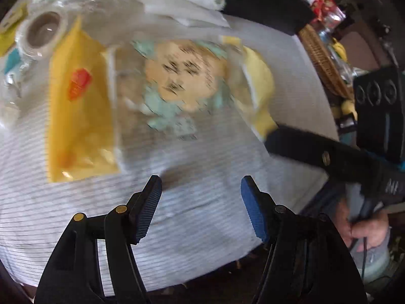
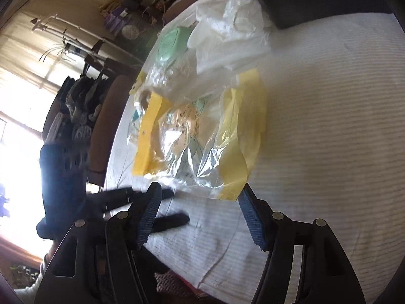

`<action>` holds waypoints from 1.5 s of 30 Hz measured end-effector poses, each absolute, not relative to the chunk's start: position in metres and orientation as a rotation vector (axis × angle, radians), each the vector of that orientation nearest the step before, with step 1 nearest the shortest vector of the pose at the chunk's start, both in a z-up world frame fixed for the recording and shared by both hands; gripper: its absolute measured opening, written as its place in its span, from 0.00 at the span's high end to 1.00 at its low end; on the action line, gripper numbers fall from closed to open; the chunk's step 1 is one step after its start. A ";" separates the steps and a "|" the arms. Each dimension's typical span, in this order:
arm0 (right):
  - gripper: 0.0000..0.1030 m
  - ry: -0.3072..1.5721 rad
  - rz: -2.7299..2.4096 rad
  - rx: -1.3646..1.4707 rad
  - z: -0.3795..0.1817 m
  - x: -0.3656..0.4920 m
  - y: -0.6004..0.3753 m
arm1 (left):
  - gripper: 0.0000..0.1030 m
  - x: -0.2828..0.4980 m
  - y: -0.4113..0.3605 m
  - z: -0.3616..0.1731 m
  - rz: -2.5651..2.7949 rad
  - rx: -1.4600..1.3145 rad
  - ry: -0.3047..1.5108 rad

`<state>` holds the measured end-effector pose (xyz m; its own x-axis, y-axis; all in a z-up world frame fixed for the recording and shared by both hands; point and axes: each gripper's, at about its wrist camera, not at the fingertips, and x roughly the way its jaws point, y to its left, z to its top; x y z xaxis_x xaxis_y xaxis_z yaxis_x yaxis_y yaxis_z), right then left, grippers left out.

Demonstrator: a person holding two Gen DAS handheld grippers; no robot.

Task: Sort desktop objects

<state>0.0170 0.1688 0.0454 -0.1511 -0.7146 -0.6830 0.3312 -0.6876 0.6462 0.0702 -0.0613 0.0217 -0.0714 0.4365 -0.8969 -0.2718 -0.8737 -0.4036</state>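
Two Grippers Over a Cluttered Striped Tablecloth

Two black grippers with blue ribbed pads hang above a table covered in a white cloth with thin stripes (image 1: 202, 172).

Nearest: the left gripper (image 1: 201, 202) has its jaws parted about halfway, with nothing between them, only bare cloth below. In the right wrist view the right gripper (image 2: 200, 207) is likewise parted about halfway and holds nothing; the lower yellow corner of a clear plastic bag (image 2: 200, 136) lies just ahead of its pads, and whether they touch it cannot be told. The left wrist view also shows the right gripper coming in from the right edge as a dark arm, its tip close to the yellow end of the bag, with a hand (image 1: 364, 228) gripping the handle below.

Middle: the clear bag, yellow at both ends, shows a round orange and mint printed label; the picture is blurred there. Just left of it lies a flat yellow packet (image 1: 78, 116) with a red mark.

Farther: a roll of clear tape (image 1: 41, 31) beside the packet's top edge, a mint-green round container (image 2: 170, 46), and crumpled white plastic (image 2: 233, 33).

Farthest: a black flat object (image 1: 268, 2) at the table's rear, a wicker basket (image 1: 321, 55) off the right edge.
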 end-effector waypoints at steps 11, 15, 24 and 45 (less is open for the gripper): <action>0.36 -0.306 -2.087 1.332 0.100 -0.013 0.229 | 0.35 0.039 -0.063 0.102 2.202 -1.464 0.333; 0.34 -0.228 -2.082 1.275 0.134 -0.026 0.227 | 0.34 0.002 -0.058 0.089 2.159 -1.460 0.470; 0.21 -0.289 -1.834 1.407 0.128 -0.026 0.194 | 0.30 -0.038 -0.057 0.043 1.913 -1.508 0.534; 0.25 -0.252 -2.051 1.412 0.069 -0.053 0.153 | 0.20 0.009 -0.060 0.028 1.867 -1.578 -0.138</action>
